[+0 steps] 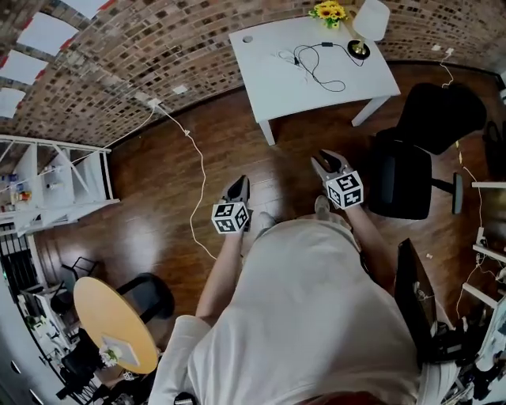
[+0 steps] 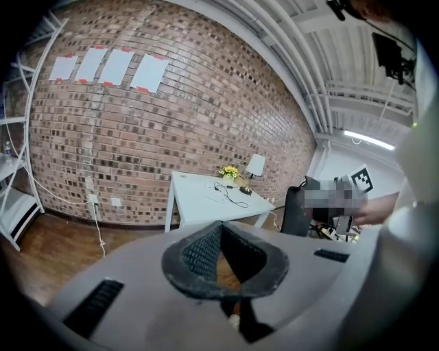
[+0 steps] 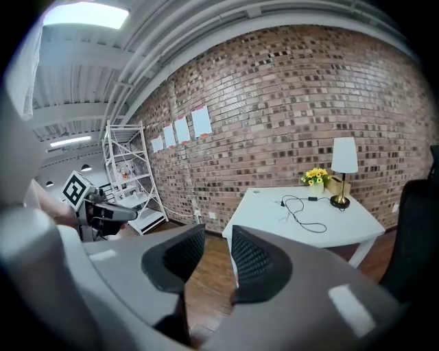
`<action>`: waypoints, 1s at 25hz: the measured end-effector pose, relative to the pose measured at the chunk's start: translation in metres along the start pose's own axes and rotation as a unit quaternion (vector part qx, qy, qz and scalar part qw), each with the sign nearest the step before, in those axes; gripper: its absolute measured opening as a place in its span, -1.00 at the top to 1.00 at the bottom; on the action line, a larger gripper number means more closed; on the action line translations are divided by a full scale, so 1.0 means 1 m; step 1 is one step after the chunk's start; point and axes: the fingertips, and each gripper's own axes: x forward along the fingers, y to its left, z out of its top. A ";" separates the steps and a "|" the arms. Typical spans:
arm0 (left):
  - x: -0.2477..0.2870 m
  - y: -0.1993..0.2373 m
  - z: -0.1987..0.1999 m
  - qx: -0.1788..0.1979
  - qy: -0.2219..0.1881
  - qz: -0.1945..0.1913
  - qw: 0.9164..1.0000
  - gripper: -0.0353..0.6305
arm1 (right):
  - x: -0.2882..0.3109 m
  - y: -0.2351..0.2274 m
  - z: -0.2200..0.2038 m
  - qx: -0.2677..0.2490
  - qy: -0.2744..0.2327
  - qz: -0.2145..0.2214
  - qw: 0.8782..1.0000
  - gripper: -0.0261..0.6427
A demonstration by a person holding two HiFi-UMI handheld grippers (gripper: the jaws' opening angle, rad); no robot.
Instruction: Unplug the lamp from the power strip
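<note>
Two marker cubes [image 1: 230,217], one on each gripper, show black-and-white square patterns. The sheets [image 2: 110,65] taped to the brick wall [image 2: 206,110] are too far off to read. The left gripper [image 1: 239,183] has its fingers pinched tip to tip on nothing. The right gripper [image 1: 326,160] has its fingers apart with nothing between them. Both hang over bare wood floor [image 1: 158,229], well short of the white table [image 1: 277,91]. The lamp [image 1: 370,19] stands at the table's far right corner beside yellow flowers [image 1: 328,11]. Its black cord [image 1: 320,73] loops toward the middle, but where it plugs in is too small to tell. An office chair [image 1: 411,162] crowds the right side, and a white cable [image 1: 202,178] trails across the floor on the left.
</note>
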 end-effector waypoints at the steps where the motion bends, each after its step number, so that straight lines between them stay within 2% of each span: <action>1: 0.000 0.004 -0.005 0.000 0.003 0.002 1.000 0.88 | 0.004 0.001 -0.007 0.001 0.006 0.002 1.000 0.59; 11: 0.007 0.014 -0.033 0.004 0.031 0.014 0.999 0.88 | 0.020 -0.006 -0.040 0.003 0.035 -0.008 0.999 0.61; 19: 0.022 0.029 -0.072 0.019 0.077 0.032 0.996 0.88 | 0.023 -0.026 -0.073 0.005 0.065 -0.014 0.998 0.62; 25: 0.021 0.039 -0.085 0.009 0.096 0.046 0.994 0.88 | 0.017 -0.043 -0.087 0.006 0.080 -0.028 0.996 0.63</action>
